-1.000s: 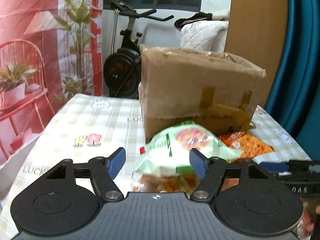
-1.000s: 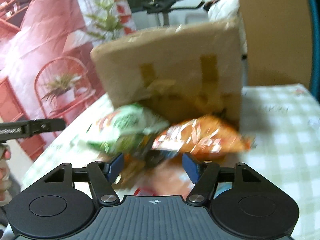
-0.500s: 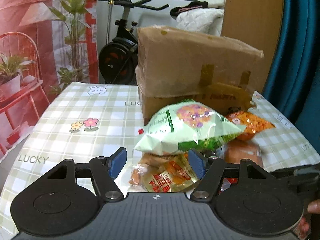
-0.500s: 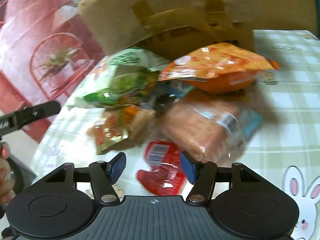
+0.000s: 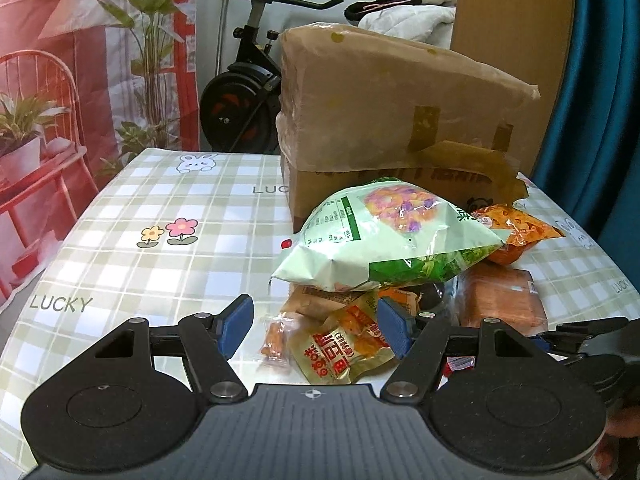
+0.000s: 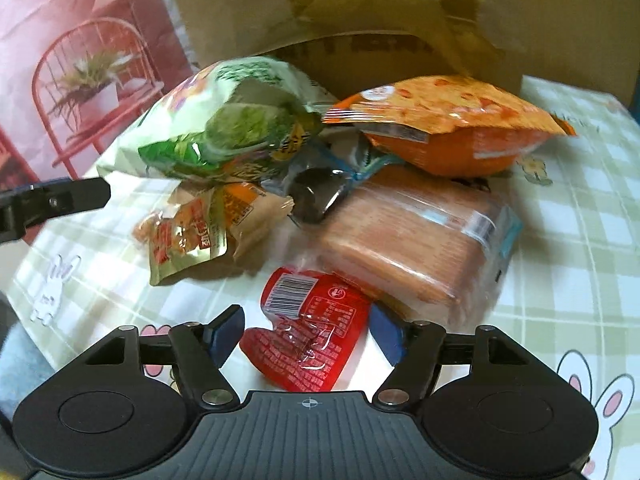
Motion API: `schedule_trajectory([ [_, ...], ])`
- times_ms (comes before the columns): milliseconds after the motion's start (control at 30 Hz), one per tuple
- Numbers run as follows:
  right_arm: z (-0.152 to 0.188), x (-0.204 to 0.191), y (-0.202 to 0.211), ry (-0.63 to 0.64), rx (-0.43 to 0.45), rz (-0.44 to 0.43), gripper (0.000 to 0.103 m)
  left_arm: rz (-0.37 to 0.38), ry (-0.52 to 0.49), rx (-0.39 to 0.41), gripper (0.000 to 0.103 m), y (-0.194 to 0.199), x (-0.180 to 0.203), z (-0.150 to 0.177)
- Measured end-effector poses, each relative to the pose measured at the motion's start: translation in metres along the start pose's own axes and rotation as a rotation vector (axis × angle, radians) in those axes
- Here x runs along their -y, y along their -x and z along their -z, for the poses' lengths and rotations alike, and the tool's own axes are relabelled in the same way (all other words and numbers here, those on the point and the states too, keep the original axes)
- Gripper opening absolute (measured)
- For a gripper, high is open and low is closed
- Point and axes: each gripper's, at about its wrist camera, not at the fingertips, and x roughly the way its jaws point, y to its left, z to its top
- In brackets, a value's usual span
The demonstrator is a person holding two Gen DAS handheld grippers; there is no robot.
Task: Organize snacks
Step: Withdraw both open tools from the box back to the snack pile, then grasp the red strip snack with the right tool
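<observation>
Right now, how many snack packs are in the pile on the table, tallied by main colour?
Green: 1, the green puffed bag
Orange: 2, the orange bag and the orange-brown cracker pack
Red: 1, the red flat pouch
Gold: 1, the gold pouch
Tan: 1, the tan wrapper
Dark: 1, the dark packet
Total: 7 that I can make out.

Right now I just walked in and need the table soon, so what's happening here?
A person is sorting a pile of snacks in front of a cardboard box. Neither tool holds anything yet. The left gripper is open over a small yellow packet, below the big green bag. The right gripper is opening around a red packet beside the wrapped crackers.
</observation>
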Motion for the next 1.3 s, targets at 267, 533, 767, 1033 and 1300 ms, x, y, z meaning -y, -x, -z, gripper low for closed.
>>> schedule_trajectory([
  [267, 0.006, -0.012, -0.003, 0.104, 0.019, 0.053, 0.064, 0.005, 0.012, -0.007, 0.071, -0.001, -0.001, 0.003],
  [533, 0.01, -0.007, 0.006, 0.095, 0.02, -0.009, 0.026, 0.005, 0.024, 0.003, 0.071, 0.003, 0.0, 0.001],
  [767, 0.007, -0.009, 0.025, 0.09, 0.062, -0.091, 0.011, 0.005, 0.019, 0.011, 0.071, 0.008, 0.002, 0.001],
  [1033, -0.016, 0.004, 0.062, 0.07, 0.194, -0.128, 0.011, 0.003, -0.003, -0.012, 0.071, 0.007, 0.003, 0.006],
  [1300, -0.03, 0.031, 0.057, 0.013, 0.222, -0.102, 0.011, 0.044, -0.063, -0.055, 0.071, -0.009, 0.007, 0.01],
])
